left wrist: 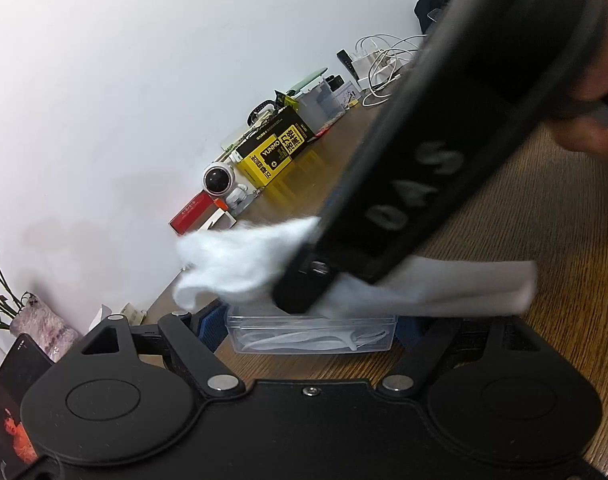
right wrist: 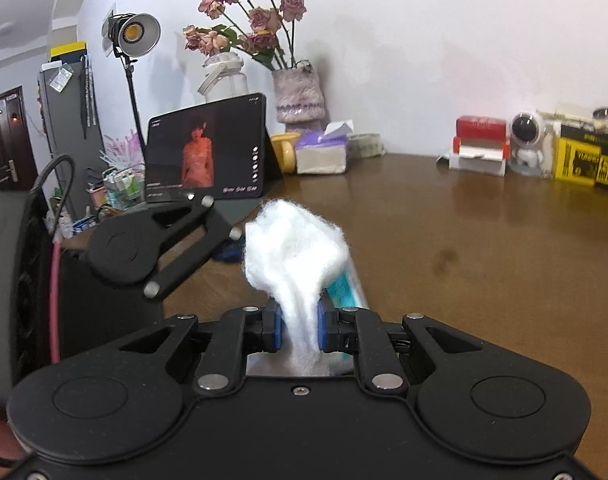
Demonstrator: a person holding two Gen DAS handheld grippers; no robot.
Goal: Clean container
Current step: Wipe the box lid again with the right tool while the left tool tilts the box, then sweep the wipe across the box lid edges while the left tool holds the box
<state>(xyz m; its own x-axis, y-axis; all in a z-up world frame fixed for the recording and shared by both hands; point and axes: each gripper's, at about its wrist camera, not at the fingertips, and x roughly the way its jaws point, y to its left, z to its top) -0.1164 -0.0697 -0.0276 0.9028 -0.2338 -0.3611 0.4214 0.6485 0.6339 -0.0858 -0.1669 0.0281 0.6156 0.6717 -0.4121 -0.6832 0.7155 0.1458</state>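
Note:
A small clear plastic container [left wrist: 311, 336] sits low over the wooden table, clamped between the blue pads [left wrist: 210, 330] of my left gripper [left wrist: 309, 330]. In the left wrist view the right gripper's black body [left wrist: 415, 168] slants down from the upper right, its tip just above the container's open top. A fluffy white wad [left wrist: 240, 264] spreads from that tip over the rim. In the right wrist view my right gripper [right wrist: 300, 330] is shut on the same white wad [right wrist: 296, 256], which bulges above the pads. A blurred teal and white piece [right wrist: 343, 288] lies behind it.
A tablet [right wrist: 208, 152] stands at the back left beside a vase of dried flowers [right wrist: 298, 96] and a tissue pack [right wrist: 321, 154]. An astronaut figure [right wrist: 527, 140], a red box [right wrist: 479, 130] and a yellow box [right wrist: 587, 160] line the wall. A hand [left wrist: 591, 80] grips the right tool.

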